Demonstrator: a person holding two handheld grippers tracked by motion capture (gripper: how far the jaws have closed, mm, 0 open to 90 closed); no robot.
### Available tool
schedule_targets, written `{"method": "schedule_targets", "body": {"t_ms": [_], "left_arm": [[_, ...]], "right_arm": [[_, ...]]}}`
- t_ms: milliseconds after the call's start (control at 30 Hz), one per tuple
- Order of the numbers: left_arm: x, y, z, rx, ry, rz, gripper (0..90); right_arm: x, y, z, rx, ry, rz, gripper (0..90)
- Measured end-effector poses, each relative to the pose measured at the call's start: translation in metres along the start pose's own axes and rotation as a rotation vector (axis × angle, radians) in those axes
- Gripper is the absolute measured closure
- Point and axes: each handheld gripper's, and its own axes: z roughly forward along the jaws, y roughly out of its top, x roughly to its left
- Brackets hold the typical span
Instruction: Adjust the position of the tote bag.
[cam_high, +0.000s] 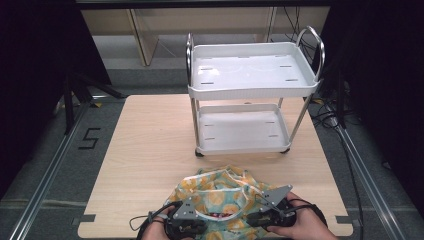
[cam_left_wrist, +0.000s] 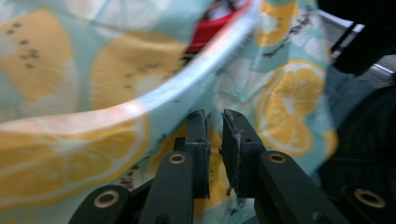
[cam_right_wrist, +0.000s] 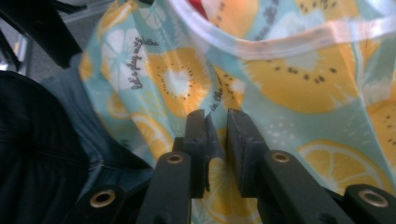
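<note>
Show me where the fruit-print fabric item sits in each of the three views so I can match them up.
High view: fruit-print fabric item lies at the table's near edge, between both grippers.
Left gripper view: it covers the frame behind the jaws.
Right gripper view: it spreads across centre and right.
Shared landmark: its pale trim band.

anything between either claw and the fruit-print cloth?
Nothing visible. The left claw and right claw both sit right at the fruit-print cloth at the table's near edge, jaws narrow with a fold of fabric in each gap. Whether the pads are pressing is unclear.
</note>
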Motion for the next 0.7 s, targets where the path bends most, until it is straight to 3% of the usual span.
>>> {"method": "schedule_targets", "body": {"t_ms": [67, 100, 133, 167, 200, 233, 333, 367, 433, 500, 533, 567, 600, 700], "left_arm": [[0.006, 0.001, 0.002, 0.042, 0.024, 0.036, 80.7], [0.006, 0.001, 0.004, 0.028, 0.025, 0.02, 81.1], [0.011, 0.003, 0.002, 0.091, 0.043, 0.091, 81.7], [0.012, 0.004, 0.004, 0.091, 0.054, 0.095, 82.3], [0.01, 0.004, 0.008, 0.052, 0.071, 0.045, 82.7], [0.01, 0.004, 0.01, 0.036, 0.068, 0.026, 83.3], [0.014, 0.006, 0.012, 0.041, 0.096, 0.028, 83.9], [0.016, 0.007, 0.013, 0.04, 0.1, 0.025, 84.0], [0.018, 0.008, 0.013, 0.032, 0.114, 0.019, 83.9], [0.018, 0.008, 0.012, 0.024, 0.123, 0.028, 82.9], [0.018, 0.008, 0.011, 0.021, 0.121, 0.016, 81.9], [0.019, 0.008, 0.009, 0.023, 0.117, 0.042, 80.5], [0.017, 0.008, 0.008, 0.018, 0.108, 0.017, 78.8], [0.013, 0.008, -0.003, -0.001, 0.097, 0.019, 70.5]], "right_arm": [[-0.002, -0.001, 0.005, 0.017, -0.03, -0.015, 78.8], [-0.001, -0.001, 0.006, 0.026, -0.043, 0.005, 78.8], [-0.002, -0.001, 0.008, 0.032, -0.056, 0.005, 78.9], [-0.002, -0.001, 0.01, 0.037, -0.08, 0.007, 78.9], [-0.003, -0.001, 0.011, 0.045, -0.095, 0.003, 78.8], [-0.004, -0.001, 0.012, 0.046, -0.103, -0.004, 78.8], [-0.006, -0.002, 0.015, 0.04, -0.151, 0.016, 78.9], [-0.009, -0.001, 0.015, 0.038, -0.162, -0.006, 78.8], [-0.012, -0.002, 0.015, 0.03, -0.179, 0.028, 78.4], [-0.014, -0.002, 0.013, 0.037, -0.2, 0.024, 76.8], [-0.014, -0.002, 0.013, 0.021, -0.193, 0.024, 75.9], [-0.014, -0.002, 0.011, 0.021, -0.2, 0.028, 74.8], [-0.014, -0.002, 0.008, 0.015, -0.191, 0.023, 74.0], [-0.01, -0.001, -0.001, -0.026, -0.152, 0.014, 67.2]]}}
